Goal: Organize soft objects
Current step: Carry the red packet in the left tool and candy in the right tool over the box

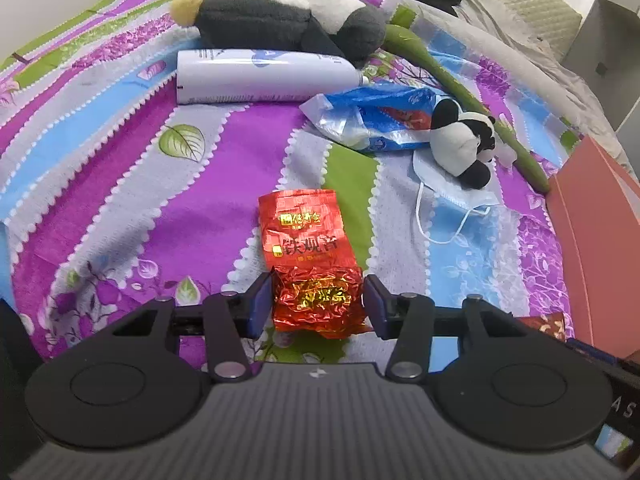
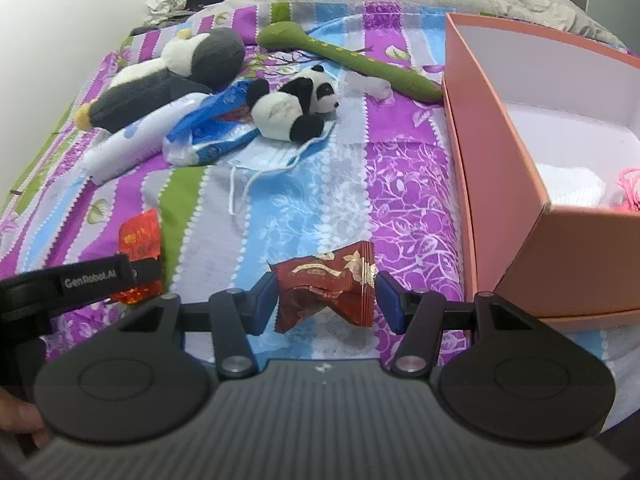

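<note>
A red foil tea packet (image 1: 302, 232) lies on the striped bedspread, and its crumpled lower end sits between the pads of my left gripper (image 1: 318, 300), which touch it on both sides. My right gripper (image 2: 326, 300) is shut on a dark red snack packet (image 2: 324, 276), which is pinched and buckled between the blue pads. Farther back lie a small panda plush (image 2: 296, 108), a grey and white penguin plush (image 2: 172, 80) and a long green plush (image 2: 360, 62). An open salmon box (image 2: 500, 184) stands to the right, with white cloth (image 2: 568, 188) inside.
A blue face mask (image 2: 272, 156) lies under the panda, beside a blue plastic bag (image 2: 208, 136). A white bottle (image 1: 264, 76) rests in front of the penguin. Dark clothes and a grey quilt are heaped at the far end of the bed. A hand shows at the lower left.
</note>
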A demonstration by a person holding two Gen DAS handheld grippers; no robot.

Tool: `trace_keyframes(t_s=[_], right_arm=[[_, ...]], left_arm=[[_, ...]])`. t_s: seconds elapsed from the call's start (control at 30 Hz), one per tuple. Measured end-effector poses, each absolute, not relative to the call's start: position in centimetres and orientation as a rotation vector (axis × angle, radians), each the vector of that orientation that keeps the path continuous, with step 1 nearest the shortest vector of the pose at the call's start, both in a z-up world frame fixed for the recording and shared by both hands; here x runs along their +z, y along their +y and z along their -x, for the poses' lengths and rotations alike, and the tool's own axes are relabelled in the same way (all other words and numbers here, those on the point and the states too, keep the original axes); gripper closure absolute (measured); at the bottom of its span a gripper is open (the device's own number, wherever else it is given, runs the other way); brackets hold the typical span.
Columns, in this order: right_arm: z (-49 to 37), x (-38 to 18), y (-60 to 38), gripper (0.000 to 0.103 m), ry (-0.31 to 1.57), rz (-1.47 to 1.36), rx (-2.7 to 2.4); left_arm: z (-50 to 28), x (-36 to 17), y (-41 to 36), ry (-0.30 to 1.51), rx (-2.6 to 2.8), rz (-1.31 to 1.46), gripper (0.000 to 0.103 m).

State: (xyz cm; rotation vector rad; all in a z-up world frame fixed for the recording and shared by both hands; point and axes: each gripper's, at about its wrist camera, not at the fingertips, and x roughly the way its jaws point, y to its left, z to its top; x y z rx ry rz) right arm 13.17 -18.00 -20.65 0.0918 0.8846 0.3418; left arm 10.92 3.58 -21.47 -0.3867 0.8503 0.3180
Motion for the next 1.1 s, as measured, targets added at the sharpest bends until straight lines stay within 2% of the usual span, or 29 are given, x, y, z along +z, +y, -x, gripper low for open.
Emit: trace_keyframes(t_s=[0.27, 0.7, 1.1], right_arm=[[-12.5, -18.2, -18.9, 0.046, 0.858, -0.106, 0.357], [-10.6, -12.4, -21.8, 0.046, 0.786, -0.133, 0.367], [-9.5, -9.2, -26.7, 0.046, 0.718, -0.186, 0.289]], left_arm=[[-9.5, -18.2, 2.9, 0.838, 0.247, 0.352, 0.048], [-7.6, -10.2, 0.1, 0.78, 0.102, 0.31, 0.048], [-9.4, -6.0, -6.3, 0.747, -0.083, 0.239, 0.048]])
